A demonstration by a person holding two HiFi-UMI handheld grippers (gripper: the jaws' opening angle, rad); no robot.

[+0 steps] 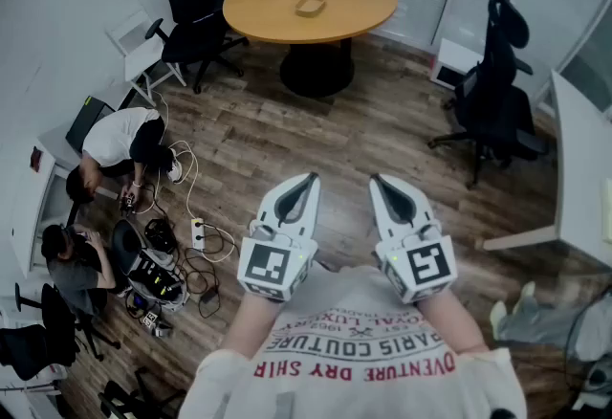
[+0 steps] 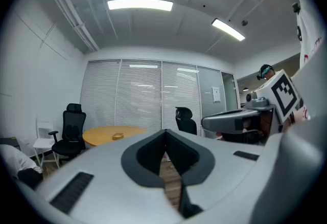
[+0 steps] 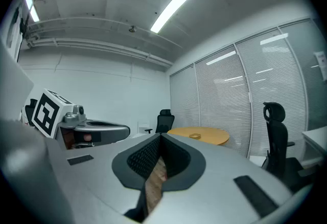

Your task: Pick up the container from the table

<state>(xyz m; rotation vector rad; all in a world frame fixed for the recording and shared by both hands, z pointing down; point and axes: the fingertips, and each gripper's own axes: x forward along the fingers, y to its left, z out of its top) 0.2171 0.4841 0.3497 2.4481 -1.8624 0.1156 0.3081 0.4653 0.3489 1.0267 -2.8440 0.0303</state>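
Observation:
A small tan container (image 1: pixel 311 5) sits near the middle of a round wooden table (image 1: pixel 268 11) at the far end of the room. It also shows as a small shape on the table in the left gripper view (image 2: pixel 118 136) and in the right gripper view (image 3: pixel 194 136). My left gripper (image 1: pixel 308 180) and right gripper (image 1: pixel 375 180) are held side by side close to my chest, far short of the table, both pointing roughly level toward it. Each has its jaws together with nothing between them, as seen along the left gripper (image 2: pixel 165 133) and the right gripper (image 3: pixel 160 136).
Black office chairs stand left of the table (image 1: pixel 196 11) and at the right (image 1: pixel 497 97). A white folding chair (image 1: pixel 143 49) is beside the left one. Two people (image 1: pixel 120 144) sit on the wooden floor at the left among cables and equipment (image 1: pixel 158 278). A white desk (image 1: pixel 579 168) lines the right side.

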